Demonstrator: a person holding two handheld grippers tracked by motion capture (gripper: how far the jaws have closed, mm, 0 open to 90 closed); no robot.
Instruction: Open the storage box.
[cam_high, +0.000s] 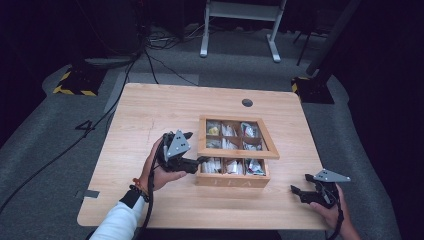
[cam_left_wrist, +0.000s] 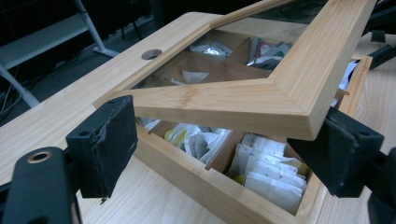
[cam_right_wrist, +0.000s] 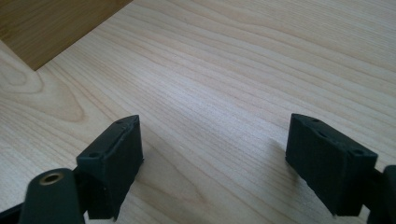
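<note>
A wooden compartment box (cam_high: 232, 181) stands at the table's middle, with several paper sachets (cam_left_wrist: 271, 172) in its cells. Its windowed lid (cam_high: 235, 152) is raised at the front left and tilts over the box. My left gripper (cam_high: 200, 162) is at that raised corner, jaws spread wide. In the left gripper view the lid's corner (cam_left_wrist: 280, 112) hangs over the gap between the jaws of my left gripper (cam_left_wrist: 224, 135), close above the right pad (cam_left_wrist: 341, 154). My right gripper (cam_high: 300, 192) hovers open near the front right edge, and in its own view my right gripper (cam_right_wrist: 212, 140) has bare wood between its jaws.
The light wooden table (cam_high: 150, 110) has a round cable hole (cam_high: 247, 103) behind the box. A white metal stand (cam_high: 240, 20) and cables lie on the grey floor beyond. Bare tabletop stretches left of the box.
</note>
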